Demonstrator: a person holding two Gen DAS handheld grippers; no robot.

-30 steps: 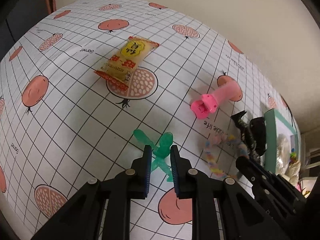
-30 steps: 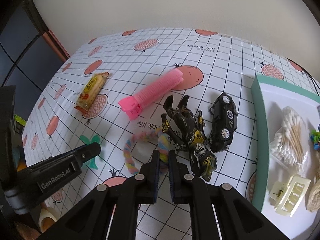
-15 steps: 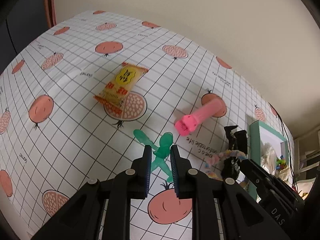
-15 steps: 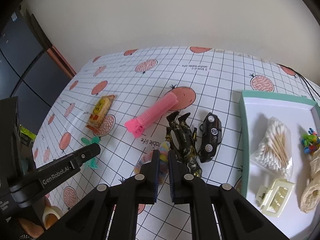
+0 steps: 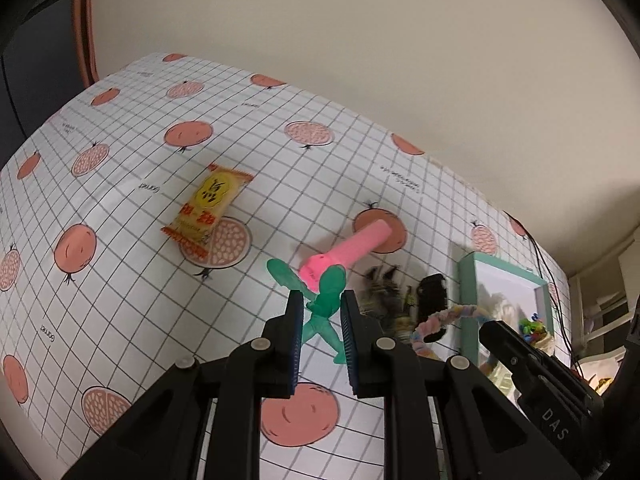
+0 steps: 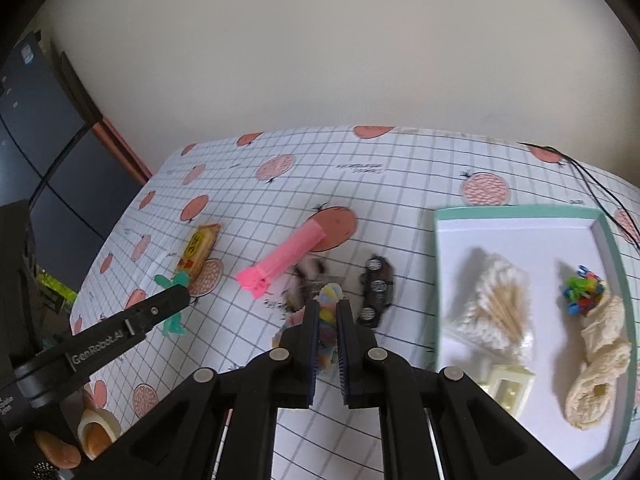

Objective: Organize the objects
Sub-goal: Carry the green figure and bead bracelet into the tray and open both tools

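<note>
Above the tabletop (image 5: 120, 208), the left gripper (image 5: 319, 316) pinches a green figure (image 5: 322, 300) and the right gripper (image 6: 328, 320) a pastel loop (image 6: 330, 312); either thin piece could slip before reaching the tray (image 6: 516, 213).

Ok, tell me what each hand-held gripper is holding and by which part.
Left hand-held gripper grips the green plastic figure around its middle. Right hand-held gripper pinches the pastel fuzzy loop on one side of the ring.

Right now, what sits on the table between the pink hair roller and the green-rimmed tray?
In the right wrist view, a dark toy figure and a black toy car lie between the pink hair roller and the tray.
</note>
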